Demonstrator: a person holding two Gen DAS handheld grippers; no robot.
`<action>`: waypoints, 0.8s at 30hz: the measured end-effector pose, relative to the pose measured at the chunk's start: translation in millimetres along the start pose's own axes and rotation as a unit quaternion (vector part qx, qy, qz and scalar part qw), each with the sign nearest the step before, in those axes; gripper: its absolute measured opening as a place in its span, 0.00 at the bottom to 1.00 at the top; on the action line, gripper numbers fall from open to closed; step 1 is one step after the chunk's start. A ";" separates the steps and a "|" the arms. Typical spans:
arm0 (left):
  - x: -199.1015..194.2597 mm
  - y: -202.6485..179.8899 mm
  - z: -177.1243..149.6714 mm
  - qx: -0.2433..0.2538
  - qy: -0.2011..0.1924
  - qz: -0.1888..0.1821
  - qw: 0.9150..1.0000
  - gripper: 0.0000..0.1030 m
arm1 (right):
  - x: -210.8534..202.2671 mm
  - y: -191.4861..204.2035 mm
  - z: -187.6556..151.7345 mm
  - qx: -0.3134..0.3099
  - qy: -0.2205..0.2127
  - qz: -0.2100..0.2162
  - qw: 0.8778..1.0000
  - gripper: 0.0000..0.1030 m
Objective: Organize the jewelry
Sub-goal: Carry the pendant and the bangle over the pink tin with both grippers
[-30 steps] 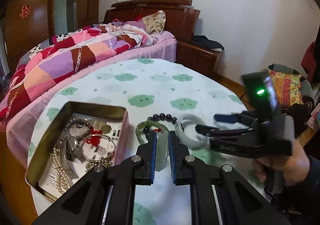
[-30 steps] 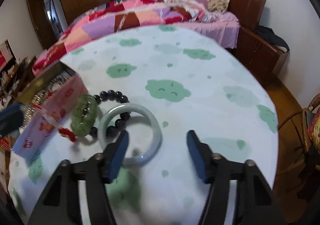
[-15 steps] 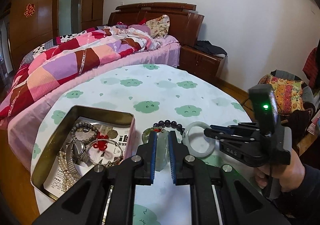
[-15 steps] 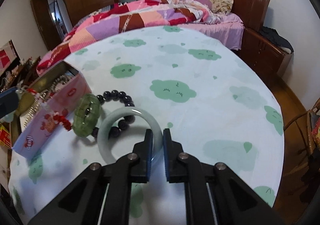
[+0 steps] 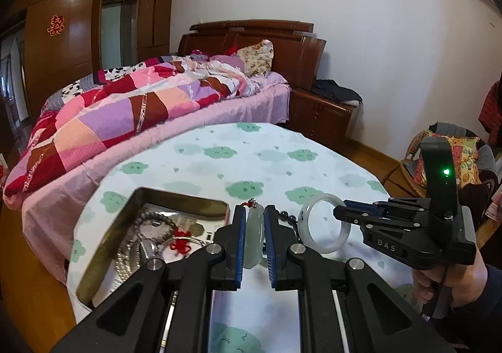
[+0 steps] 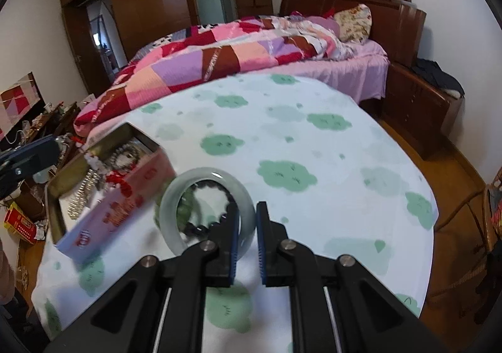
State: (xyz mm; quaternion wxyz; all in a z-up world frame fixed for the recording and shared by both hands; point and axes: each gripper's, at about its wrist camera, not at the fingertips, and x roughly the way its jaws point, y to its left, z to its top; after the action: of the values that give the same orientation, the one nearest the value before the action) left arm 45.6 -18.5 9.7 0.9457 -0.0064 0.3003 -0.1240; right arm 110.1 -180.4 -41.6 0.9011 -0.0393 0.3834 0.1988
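Bedroom setting: a round tabletop under a cloud-print cloth stands before a bed with a patchwork quilt. At left on the tabletop lies an open metal tin holding bead strings, chains and a red knotted cord. Centre, the left gripper has its jaws closed on a pale jade pendant with a red cord at its top, raised just beside the tin's right wall. Behind it a dark bead bracelet lies on the cloth; in the right wrist view a green bracelet lies beside these beads. At right, the right gripper clamps the rim of a pale jade bangle, lifted clear of the cloth and tilted.

Probable step: carrying both pieces to the tin. Jade is hard, smooth and brittle, so a firm, steady grip seems advisable; each piece is best lowered close to the tin's floor before release, one at a time, clear of the metal walls.
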 end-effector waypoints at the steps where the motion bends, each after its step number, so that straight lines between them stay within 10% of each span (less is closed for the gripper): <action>1: -2.4 2.0 1.2 -0.001 -0.002 0.003 1.000 0.11 | -0.4 2.2 1.9 -0.002 -0.002 0.002 1.000 0.12; 24: -24.6 58.0 2.1 -0.039 -0.024 0.055 0.997 0.11 | -1.7 70.3 37.6 -0.051 -0.023 0.056 0.997 0.12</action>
State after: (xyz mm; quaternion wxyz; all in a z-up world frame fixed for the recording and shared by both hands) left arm 40.8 43.5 20.3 0.9569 -0.0300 0.2825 -0.0601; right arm 107.1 -108.0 -8.3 0.8938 -0.0588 0.3538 0.2693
